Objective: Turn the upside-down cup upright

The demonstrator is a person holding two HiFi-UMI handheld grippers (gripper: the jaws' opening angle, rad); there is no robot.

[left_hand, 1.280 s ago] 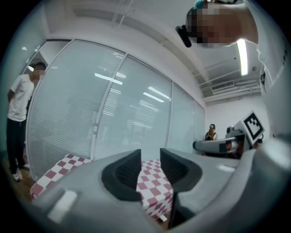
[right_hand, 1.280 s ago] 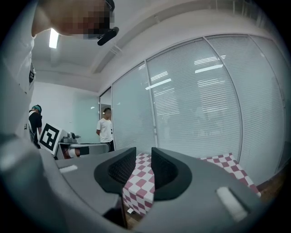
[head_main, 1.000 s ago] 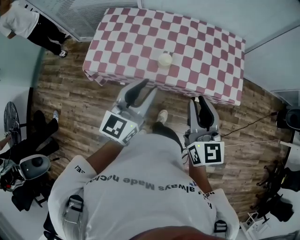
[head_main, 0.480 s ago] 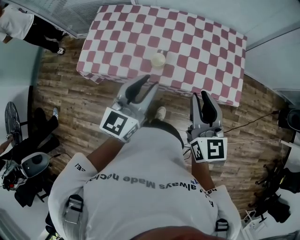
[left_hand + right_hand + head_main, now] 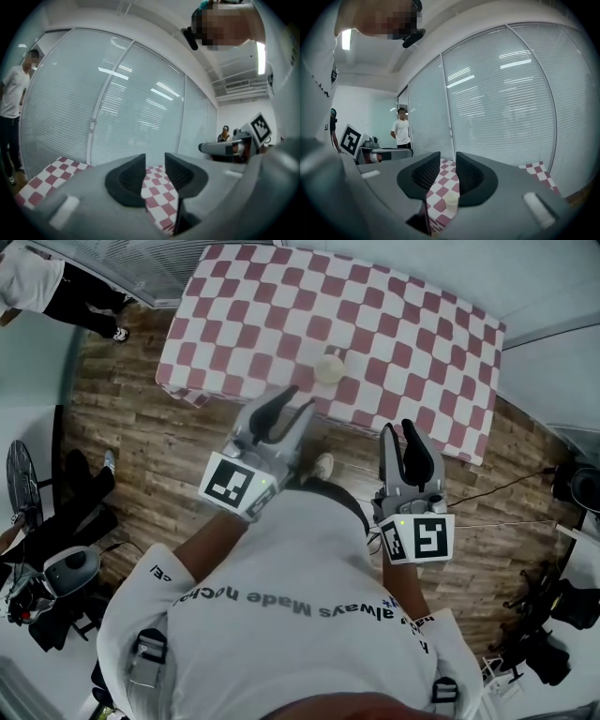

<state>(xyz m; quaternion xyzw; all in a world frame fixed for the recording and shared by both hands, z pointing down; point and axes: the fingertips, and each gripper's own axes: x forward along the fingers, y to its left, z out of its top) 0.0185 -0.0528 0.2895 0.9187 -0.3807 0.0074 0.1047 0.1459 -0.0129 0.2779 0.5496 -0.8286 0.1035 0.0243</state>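
Cup (image 5: 329,367) stands on checkered tablecloth (image 5: 422,343); wooden floor (image 5: 141,427) around.

A rectangular bench (image 5: 412,324) draped in a red-and-white checked cloth stands on the wood-plank floor (image 5: 141,427). One small cream cup (image 5: 329,367) sits on it, close to its near edge, about midway along.

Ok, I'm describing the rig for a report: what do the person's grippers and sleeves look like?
The left gripper and right gripper match: a grey body ending in two curved jaws lined in black. Each carries a white cube with black square markers at its rear end. The person wears a white long-sleeved top with dark lettering printed across it.
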